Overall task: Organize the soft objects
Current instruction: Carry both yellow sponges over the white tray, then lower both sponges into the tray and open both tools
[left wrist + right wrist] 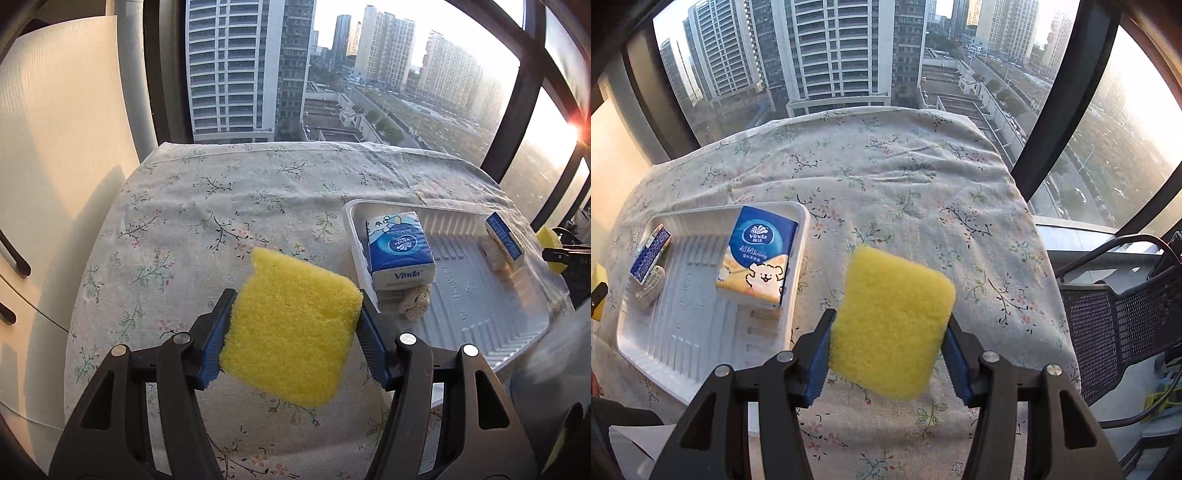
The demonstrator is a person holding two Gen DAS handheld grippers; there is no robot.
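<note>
We are clamping a sponge (291,328) in left tongs (295,328), another sponge (892,325) in right tongs (888,332), carrying both toward the tray (480,332) between them.

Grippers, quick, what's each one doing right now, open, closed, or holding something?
Left claw: closed on a yellow sponge.
Right claw: closed on another yellow sponge.
</note>
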